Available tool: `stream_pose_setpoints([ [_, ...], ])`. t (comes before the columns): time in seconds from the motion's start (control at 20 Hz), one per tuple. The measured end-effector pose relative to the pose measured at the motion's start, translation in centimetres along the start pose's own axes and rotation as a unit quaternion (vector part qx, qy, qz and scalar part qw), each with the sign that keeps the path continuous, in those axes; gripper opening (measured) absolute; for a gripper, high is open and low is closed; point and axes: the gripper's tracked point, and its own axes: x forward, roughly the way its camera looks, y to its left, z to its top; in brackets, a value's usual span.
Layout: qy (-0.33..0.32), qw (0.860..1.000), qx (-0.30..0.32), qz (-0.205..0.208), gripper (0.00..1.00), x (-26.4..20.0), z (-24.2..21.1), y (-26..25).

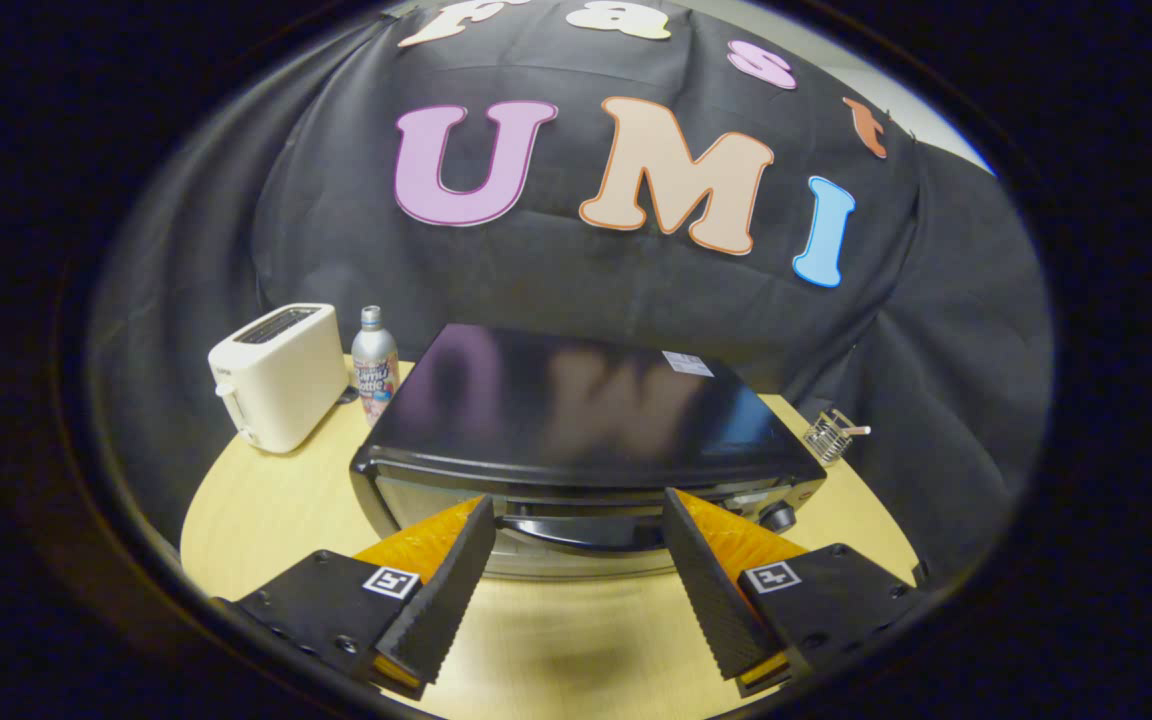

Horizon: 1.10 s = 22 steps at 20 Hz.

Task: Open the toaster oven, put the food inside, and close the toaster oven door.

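Your gripper [576, 520] hangs with fingers spread wide, holding nothing. Just ahead sits the black toaster oven [586, 420], its door handle [581, 530] between your fingertips.

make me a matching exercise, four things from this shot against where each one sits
Things:
1 toaster
2 bottle
3 oven
4 wire rack

Places:
A just ahead of the open claw
B right of the oven, at the table edge
C far left, beside the bottle
D between toaster and oven

Pairs: 1-C, 2-D, 3-A, 4-B
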Motion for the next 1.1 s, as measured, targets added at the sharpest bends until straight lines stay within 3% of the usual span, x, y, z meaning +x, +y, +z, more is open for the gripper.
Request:
stream_pose_setpoints([
  [0.4,-0.022,0.999,0.024,0.029,1.00,-0.1,2.4,0.3],
  [0.65,-0.062,0.997,-0.008,0.037,1.00,-2.0,7.0,-1.7],
  [1.1,-0.104,0.991,0.022,0.076,1.00,-6.9,12.0,-5.9],
])
